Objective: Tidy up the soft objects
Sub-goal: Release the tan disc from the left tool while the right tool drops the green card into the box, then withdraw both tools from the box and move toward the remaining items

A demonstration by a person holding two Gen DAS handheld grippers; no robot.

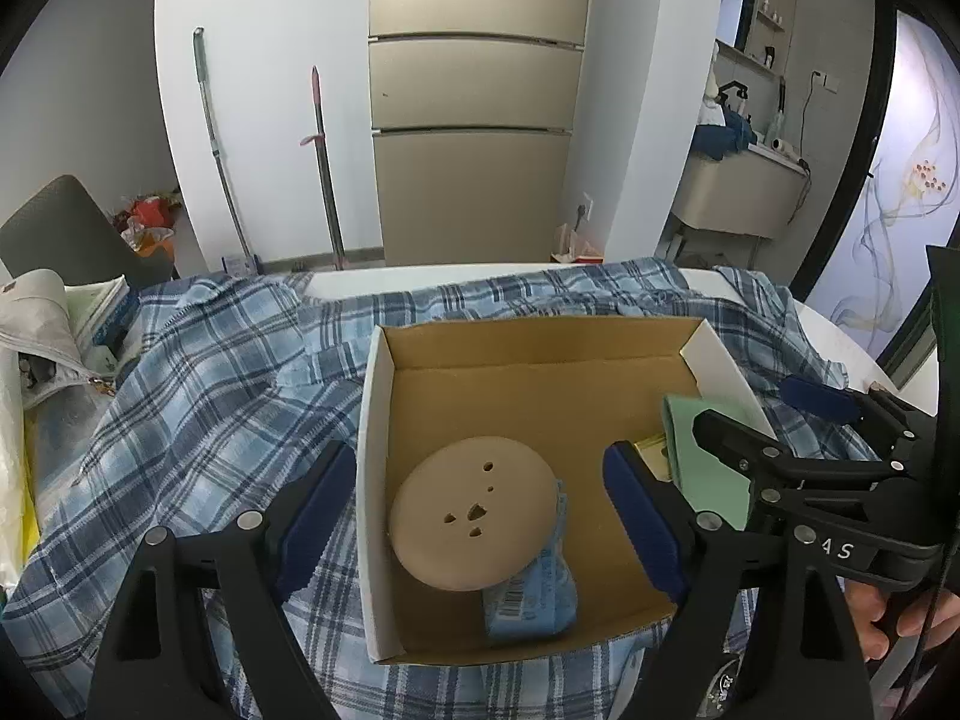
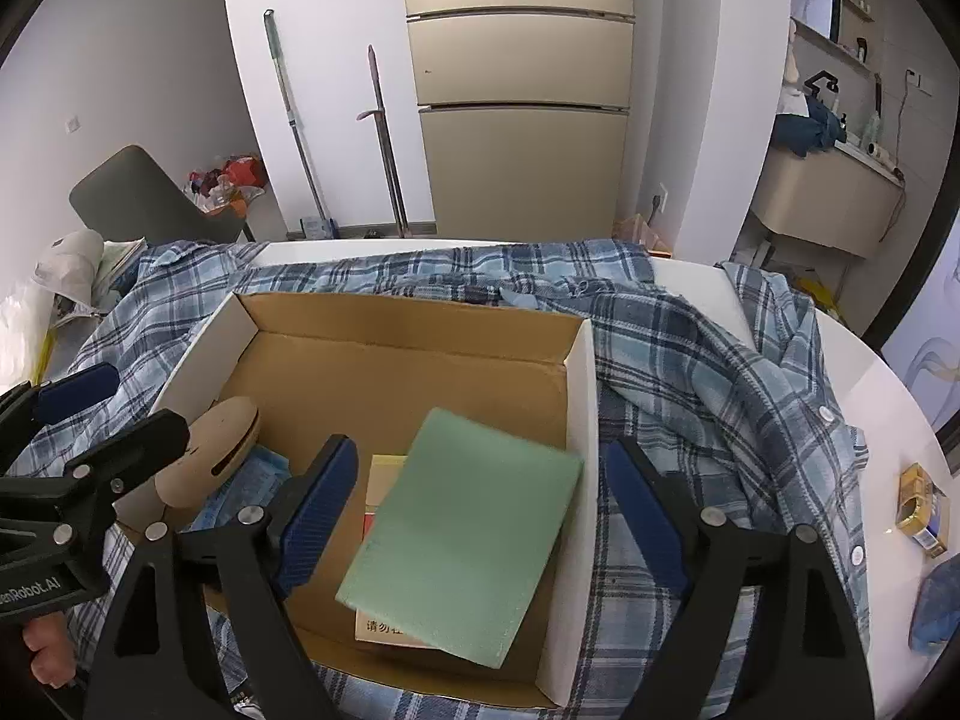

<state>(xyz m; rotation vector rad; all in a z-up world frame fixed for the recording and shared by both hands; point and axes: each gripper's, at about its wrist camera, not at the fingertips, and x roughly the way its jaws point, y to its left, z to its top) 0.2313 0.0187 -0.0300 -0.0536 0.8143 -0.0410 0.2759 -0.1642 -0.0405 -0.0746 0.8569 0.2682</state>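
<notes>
Soft items are sitting in the box (image 1: 384, 420): tan round pad (image 1: 471, 510) lying on a blue packet (image 1: 531, 594) at the box's left, green cloth (image 2: 462, 534) lying over a yellow-and-red card (image 2: 384, 480) at its right. Box is resting on a plaid shirt (image 1: 210, 390) covering the table (image 2: 870, 372).

Left gripper (image 1: 474, 516) is hovering wide open, gripping nothing, straddling the box's left wall with the pad between its fingers. Right gripper (image 2: 480, 510) is also wide open and empty, straddling the right wall above the cloth.

Risks, as I'm reading it:
- Either gripper closing now would be catching the wall and dragging the box.
- Pad is perching on the packet, so a nudge could be sliding it off.
- Shirt underneath is letting the box skid.

Readable text: "AS" on the right gripper, "enRobot.AI" on the left, a barcode on the packet, Chinese characters on the card, partly hidden.
</notes>
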